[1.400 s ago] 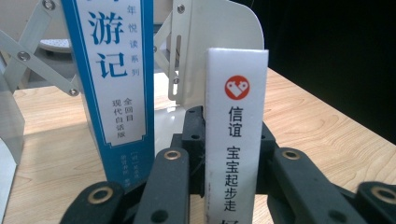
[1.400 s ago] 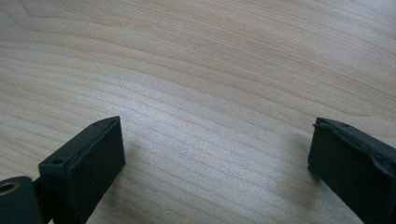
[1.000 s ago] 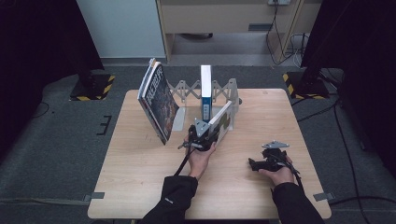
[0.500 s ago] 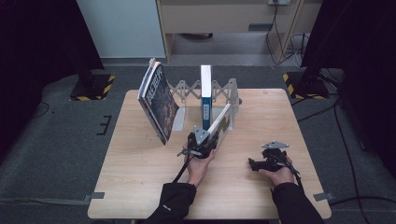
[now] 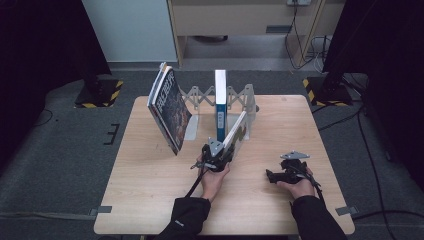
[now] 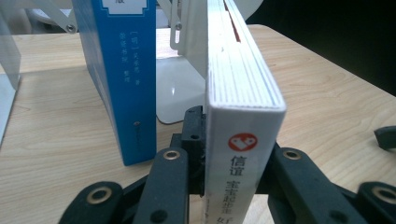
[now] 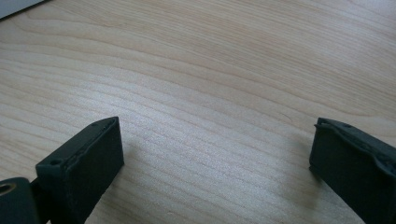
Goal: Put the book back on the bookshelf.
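Left gripper view had your left gripper (image 6: pixel 233 186) clamped on the white book (image 6: pixel 243 121), one black jaw on each cover, the spine facing the camera with its red heart mark and dark characters. You held that book tilted, its far end leaning toward the white bookend (image 6: pixel 180 88) behind it. Just beside it, on the camera's left, the blue book (image 6: pixel 126 79) stood upright on the wooden table (image 6: pixel 46 130), apart from the white one with a narrow gap between them.

From the high view, your left gripper (image 5: pixel 216 155) sat near the middle of the table with the white book (image 5: pixel 235 131) slanting up from it toward the folding rack (image 5: pixel 240 97), and the blue book (image 5: pixel 220 105) stood upright in that rack. Further left, a large dark-covered book (image 5: pixel 170 110) leaned at an angle against the rack's left end.

Your right gripper (image 5: pixel 280 175) rested well apart on the right side of the table, pointing left. Its own view showed the jaws spread wide over bare wood (image 7: pixel 210 93), with nothing between them.
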The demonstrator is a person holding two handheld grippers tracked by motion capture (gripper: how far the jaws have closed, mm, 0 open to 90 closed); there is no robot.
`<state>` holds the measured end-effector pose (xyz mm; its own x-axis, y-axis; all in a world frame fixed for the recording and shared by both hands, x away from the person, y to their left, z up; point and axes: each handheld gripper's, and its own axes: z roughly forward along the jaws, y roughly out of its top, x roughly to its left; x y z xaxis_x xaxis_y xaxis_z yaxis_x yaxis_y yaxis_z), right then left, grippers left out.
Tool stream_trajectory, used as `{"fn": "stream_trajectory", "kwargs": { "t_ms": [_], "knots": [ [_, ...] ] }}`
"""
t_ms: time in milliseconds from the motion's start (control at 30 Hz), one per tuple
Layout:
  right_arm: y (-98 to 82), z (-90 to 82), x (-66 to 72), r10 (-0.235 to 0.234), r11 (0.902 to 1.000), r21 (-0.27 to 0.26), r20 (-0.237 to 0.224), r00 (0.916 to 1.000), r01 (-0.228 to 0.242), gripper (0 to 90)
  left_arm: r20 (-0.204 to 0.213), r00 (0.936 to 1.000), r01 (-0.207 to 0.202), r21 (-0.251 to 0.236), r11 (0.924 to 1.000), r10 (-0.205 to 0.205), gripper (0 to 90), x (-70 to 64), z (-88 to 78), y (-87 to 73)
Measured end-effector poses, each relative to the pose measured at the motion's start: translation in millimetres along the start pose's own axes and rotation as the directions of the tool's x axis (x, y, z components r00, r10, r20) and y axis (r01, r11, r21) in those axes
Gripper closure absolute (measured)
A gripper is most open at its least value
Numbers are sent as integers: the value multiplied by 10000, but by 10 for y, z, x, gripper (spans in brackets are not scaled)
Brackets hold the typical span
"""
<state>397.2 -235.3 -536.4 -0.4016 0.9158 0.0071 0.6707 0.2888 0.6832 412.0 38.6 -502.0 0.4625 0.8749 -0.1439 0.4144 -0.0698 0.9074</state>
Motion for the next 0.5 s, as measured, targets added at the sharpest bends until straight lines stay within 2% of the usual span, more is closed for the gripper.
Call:
{"fn": "stream_trajectory", "kwargs": {
  "t_ms": [300,433,500],
  "knots": [
    [0,1,0,-6,10000,-4,-6,10000,6,30,-112,9999,5,-48,10000,-5,727,13,127,49],
    [-2,3,1,-2,10000,-36,9,10000,3,30,-160,9995,-273,-28,9996,273,684,41,98,47],
    [-2,2,1,-2,10000,-34,6,10000,3,30,-186,9995,-274,-108,9996,272,669,61,55,48]
  ]
}}
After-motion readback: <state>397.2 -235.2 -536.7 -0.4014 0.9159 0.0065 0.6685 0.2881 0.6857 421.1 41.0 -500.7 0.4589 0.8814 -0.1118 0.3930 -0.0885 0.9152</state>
